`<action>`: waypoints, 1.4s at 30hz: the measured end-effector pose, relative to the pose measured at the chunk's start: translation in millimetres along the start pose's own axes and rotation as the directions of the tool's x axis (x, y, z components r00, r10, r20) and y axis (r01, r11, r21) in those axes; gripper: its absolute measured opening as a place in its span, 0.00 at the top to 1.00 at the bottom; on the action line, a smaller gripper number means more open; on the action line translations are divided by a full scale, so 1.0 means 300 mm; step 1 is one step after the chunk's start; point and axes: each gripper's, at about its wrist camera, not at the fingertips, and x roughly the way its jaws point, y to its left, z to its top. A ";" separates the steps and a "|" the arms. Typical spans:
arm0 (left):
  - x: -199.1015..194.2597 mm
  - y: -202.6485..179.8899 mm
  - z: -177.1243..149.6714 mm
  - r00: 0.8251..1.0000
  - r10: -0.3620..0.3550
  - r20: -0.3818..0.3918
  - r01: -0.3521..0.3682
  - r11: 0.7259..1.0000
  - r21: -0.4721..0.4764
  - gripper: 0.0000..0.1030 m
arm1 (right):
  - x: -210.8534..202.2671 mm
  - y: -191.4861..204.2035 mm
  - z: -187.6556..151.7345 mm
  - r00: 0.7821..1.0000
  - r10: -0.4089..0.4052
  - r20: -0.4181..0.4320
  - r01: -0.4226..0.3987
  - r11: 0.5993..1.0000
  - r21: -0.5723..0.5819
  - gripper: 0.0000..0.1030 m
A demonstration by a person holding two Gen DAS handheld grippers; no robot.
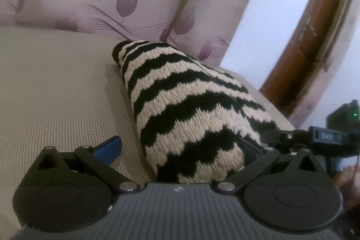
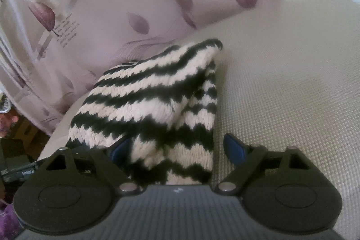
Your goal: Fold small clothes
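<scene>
Knitted black-and-cream striped garment (image 1: pixel 180 105) is lying bunched on beige cushion (image 1: pixel 56 82) | left gripper (image 1: pixel 177 147) sitting released around its near end | right gripper (image 2: pixel 177 147) also spread wide

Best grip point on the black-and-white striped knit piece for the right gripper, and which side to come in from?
Take the near edge of the black-and-white striped knit piece, where its layers stack thick. Come in low along the beige woven cushion from the front: the knit lies folded and already runs between the open fingers of the right gripper. The left gripper straddles its other end, also open.
</scene>
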 end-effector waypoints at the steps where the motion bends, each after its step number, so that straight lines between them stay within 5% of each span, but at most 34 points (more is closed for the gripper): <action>1: 0.008 0.013 0.012 1.000 -0.016 -0.010 0.016 1.000 -0.005 0.00 | 0.004 -0.007 0.011 1.000 0.020 -0.015 -0.020 1.000 0.006 0.06; 8: 0.073 0.081 0.090 0.982 -0.175 -0.065 0.173 0.984 -0.045 0.00 | 0.062 -0.048 0.079 0.992 0.111 -0.056 -0.109 0.993 0.037 0.03; 13: 0.092 0.188 0.132 0.942 -0.333 -0.035 0.317 0.921 -0.228 0.00 | 0.096 -0.095 0.118 0.979 0.193 -0.063 -0.186 0.976 0.113 0.03; 16: 0.143 0.237 0.159 0.940 -0.333 -0.071 0.301 0.912 -0.279 0.00 | 0.121 -0.100 0.138 0.972 0.223 -0.073 -0.214 0.970 0.113 0.02; 20: 0.229 0.251 0.187 0.910 -0.398 -0.115 0.348 0.885 -0.310 0.00 | 0.165 -0.089 0.165 0.966 0.244 -0.087 -0.235 0.967 0.093 0.02; 27: 0.279 0.229 0.194 0.897 -0.427 -0.113 0.392 0.888 -0.240 0.02 | 0.212 -0.062 0.171 0.964 0.256 -0.075 -0.256 0.967 0.015 0.01; 32: 0.281 0.227 0.191 0.908 -0.404 -0.110 0.371 0.898 -0.238 0.06 | 0.218 -0.073 0.188 0.962 0.265 -0.071 -0.262 0.964 0.046 0.01; 39: 0.286 0.212 0.186 0.932 -0.344 -0.119 0.308 0.920 -0.243 0.27 | 0.239 -0.059 0.189 0.959 0.271 -0.082 -0.270 0.963 0.014 0.02; 42: 0.277 0.206 0.177 0.941 -0.322 -0.105 0.291 0.926 -0.240 0.35 | 0.258 -0.039 0.184 0.965 0.243 -0.097 -0.244 0.970 -0.001 0.37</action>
